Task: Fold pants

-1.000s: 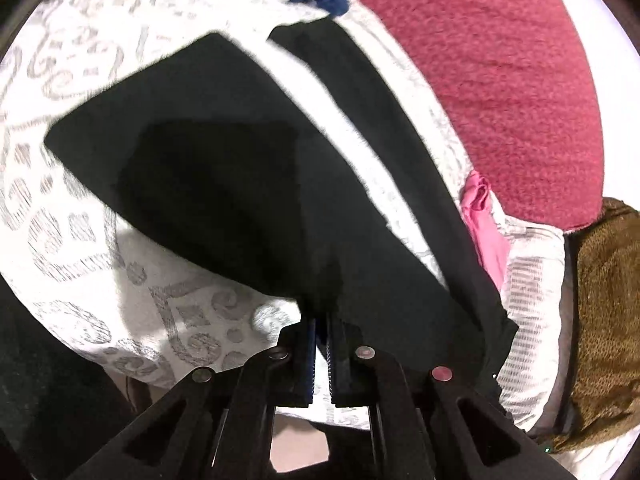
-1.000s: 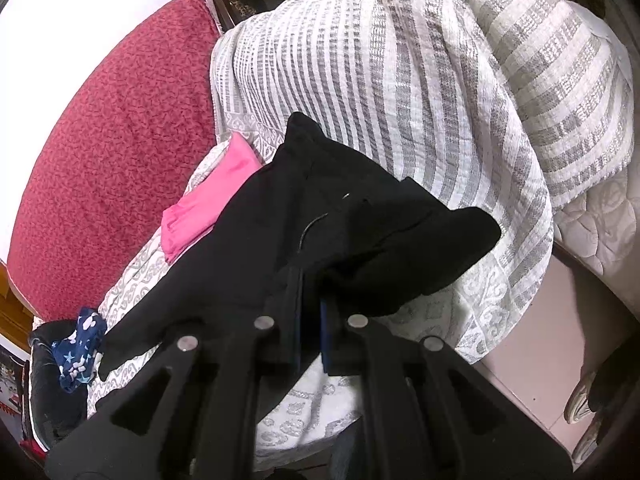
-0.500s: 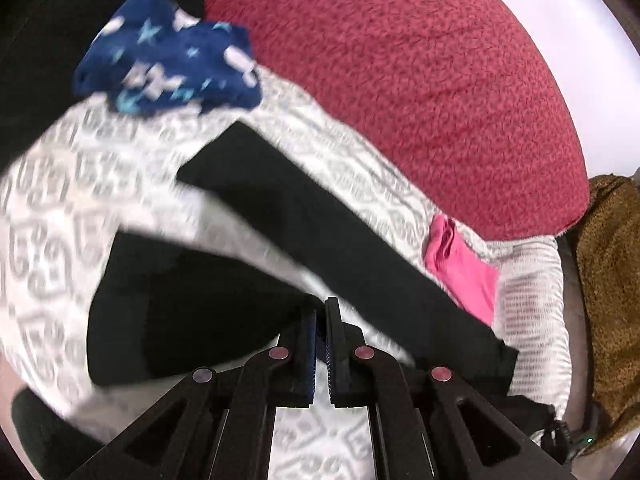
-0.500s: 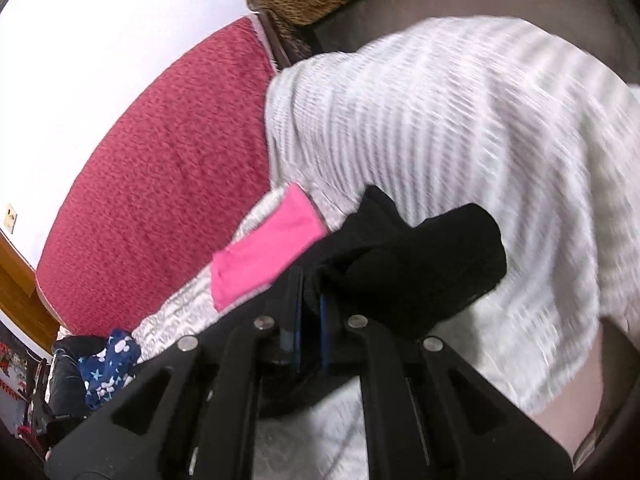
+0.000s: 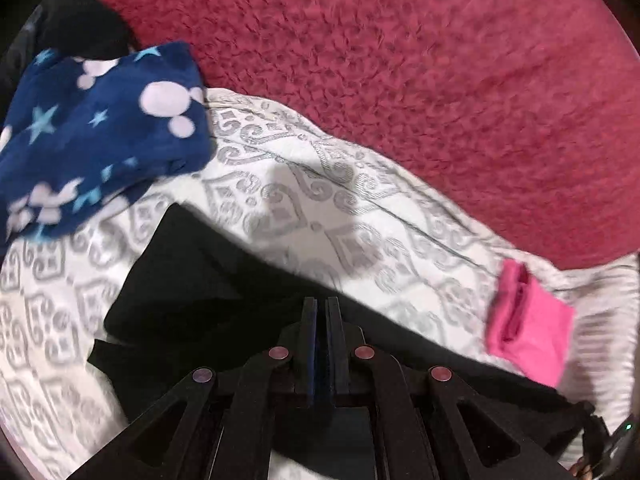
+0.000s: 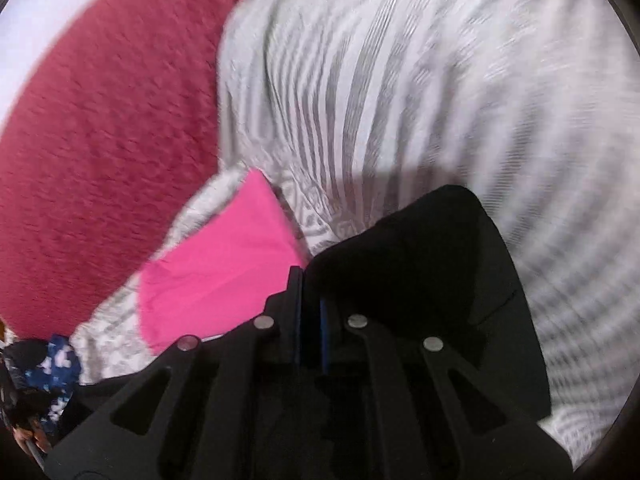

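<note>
The black pants (image 5: 192, 304) lie across the white patterned bedspread (image 5: 320, 200). My left gripper (image 5: 320, 304) is shut on the pants' cloth near one leg end, with black cloth spread to its left and a long strip running off to the right. In the right wrist view my right gripper (image 6: 310, 280) is shut on the other end of the pants (image 6: 420, 264), and a black flap stands above and right of the fingers, over the striped cover. Both views are blurred by motion.
A folded pink garment (image 5: 528, 336) lies at the right of the bedspread and shows beside my right gripper (image 6: 224, 260). A blue star-print cloth (image 5: 100, 132) lies at the left. A red cushion (image 5: 400, 80) runs behind. A grey-striped cover (image 6: 440, 100) is at the right.
Both grippers have carried the pants farther toward the red cushion. The pink garment and blue cloth now loom larger. The spread-out leg has drawn in closer under the left gripper.
</note>
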A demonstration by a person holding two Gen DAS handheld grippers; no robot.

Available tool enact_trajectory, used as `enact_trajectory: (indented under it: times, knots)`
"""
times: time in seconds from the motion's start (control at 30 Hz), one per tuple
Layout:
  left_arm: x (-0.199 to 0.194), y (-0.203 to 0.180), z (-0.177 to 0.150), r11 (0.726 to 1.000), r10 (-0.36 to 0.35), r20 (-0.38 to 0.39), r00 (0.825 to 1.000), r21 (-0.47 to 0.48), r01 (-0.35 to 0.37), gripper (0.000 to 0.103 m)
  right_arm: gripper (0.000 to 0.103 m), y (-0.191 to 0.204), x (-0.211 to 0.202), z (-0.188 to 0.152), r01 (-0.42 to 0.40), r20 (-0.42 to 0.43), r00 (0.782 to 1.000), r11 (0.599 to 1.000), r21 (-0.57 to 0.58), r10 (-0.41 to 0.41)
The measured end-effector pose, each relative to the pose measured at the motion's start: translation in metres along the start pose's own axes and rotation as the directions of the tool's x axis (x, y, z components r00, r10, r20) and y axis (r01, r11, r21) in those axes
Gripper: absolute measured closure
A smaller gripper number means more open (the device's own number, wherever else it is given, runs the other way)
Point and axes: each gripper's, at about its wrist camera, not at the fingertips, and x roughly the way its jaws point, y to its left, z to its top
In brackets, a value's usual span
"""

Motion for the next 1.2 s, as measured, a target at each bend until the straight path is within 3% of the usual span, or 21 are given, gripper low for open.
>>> enact_trajectory:
  times: [0.13, 0.3, 0.4, 0.47, 0.53, 0.6, 0.73, 0.93, 1.0, 1.03, 1.07, 1.1, 1.13, 1.2]
  knots:
    - [0.031, 0.0, 0.015, 0.999, 0.043, -0.026, 0.999, 0.015, -0.043, 0.1, 0.089, 0.012, 0.05, -0.001, 0.125, -0.074, 0.988, 0.985, -0.122, -0.135]
    - [0.014, 0.006, 0.014, 0.994, 0.006, 0.005, 1.0, 0.106, -0.006, 0.096, 0.086, 0.014, 0.074, -0.006, 0.196, -0.125, 0.966, 0.958, -0.211, -0.225]
    - [-0.011, 0.028, 0.01, 0.99, 0.011, 0.053, 0.999, 0.138, -0.019, 0.074, 0.079, 0.013, 0.073, -0.007, 0.174, -0.137, 0.968, 0.954, -0.242, -0.211]
    - [-0.023, 0.05, 0.011, 0.991, 0.044, 0.093, 0.995, 0.122, -0.055, 0.044, 0.075, 0.017, 0.073, -0.006, 0.175, -0.153, 0.963, 0.948, -0.267, -0.221]
    - [-0.035, 0.079, 0.007, 0.987, 0.112, 0.148, 0.983, 0.094, -0.127, 0.041, 0.064, 0.022, 0.068, -0.006, 0.172, -0.173, 0.958, 0.943, -0.285, -0.227]
    - [-0.036, 0.102, 0.002, 0.984, 0.148, 0.145, 0.978, 0.074, -0.16, 0.041, 0.055, 0.023, 0.055, -0.004, 0.165, -0.154, 0.965, 0.947, -0.277, -0.213]
    - [-0.021, 0.135, -0.005, 0.99, 0.129, 0.069, 0.989, 0.039, -0.132, 0.041, 0.034, 0.024, 0.027, -0.004, 0.154, -0.143, 0.971, 0.955, -0.255, -0.194]
    - [0.013, 0.136, 0.015, 0.992, 0.113, 0.074, 0.991, 0.047, -0.117, 0.041, 0.033, 0.033, 0.005, -0.005, 0.296, -0.036, 0.945, 0.898, -0.327, -0.325]
    - [0.026, 0.126, 0.025, 0.988, 0.131, 0.065, 0.989, 0.075, -0.136, 0.041, 0.033, 0.033, 0.0, -0.003, 0.28, -0.042, 0.951, 0.906, -0.318, -0.308]
    - [0.034, 0.119, 0.026, 0.984, 0.147, 0.06, 0.987, 0.097, -0.153, 0.044, 0.033, 0.035, -0.004, -0.004, 0.247, -0.049, 0.96, 0.913, -0.323, -0.277]
    - [0.041, 0.113, 0.026, 0.978, 0.165, 0.053, 0.985, 0.121, -0.17, 0.076, 0.033, 0.036, -0.006, -0.007, 0.226, -0.056, 0.964, 0.913, -0.339, -0.259]
    - [0.045, 0.11, 0.027, 0.974, 0.179, 0.048, 0.983, 0.133, -0.184, 0.094, 0.033, 0.041, -0.006, -0.011, 0.211, -0.064, 0.966, 0.906, -0.367, -0.251]
    - [0.05, 0.107, 0.028, 0.973, 0.188, 0.027, 0.982, 0.135, -0.19, 0.094, 0.033, 0.045, -0.003, -0.017, 0.199, -0.077, 0.965, 0.893, -0.404, -0.25]
    - [0.044, 0.1, 0.032, 0.97, 0.187, 0.068, 0.98, 0.144, -0.195, 0.095, 0.033, 0.05, 0.007, -0.029, 0.17, -0.109, 0.963, 0.87, -0.462, -0.246]
